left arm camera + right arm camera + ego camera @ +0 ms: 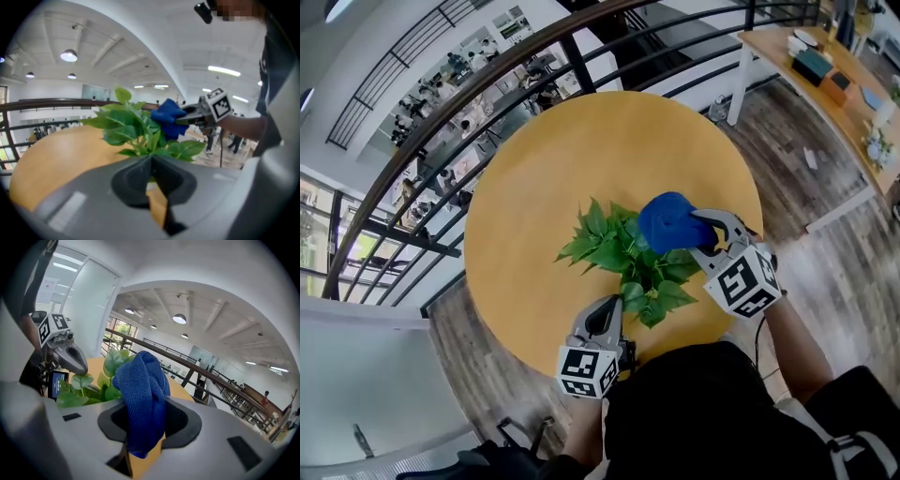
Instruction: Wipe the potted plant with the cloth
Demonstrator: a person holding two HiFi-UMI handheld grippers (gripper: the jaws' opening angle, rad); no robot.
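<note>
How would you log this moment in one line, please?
right gripper: shut on cloth, over plant | left gripper: shut, beside plant

It looked like an upper gallery of a large office building — beyond the round yellow bench a dark curved railing guarded a drop to a lower floor where people stood. Right of the bench lay wood flooring and a long desk.
</note>
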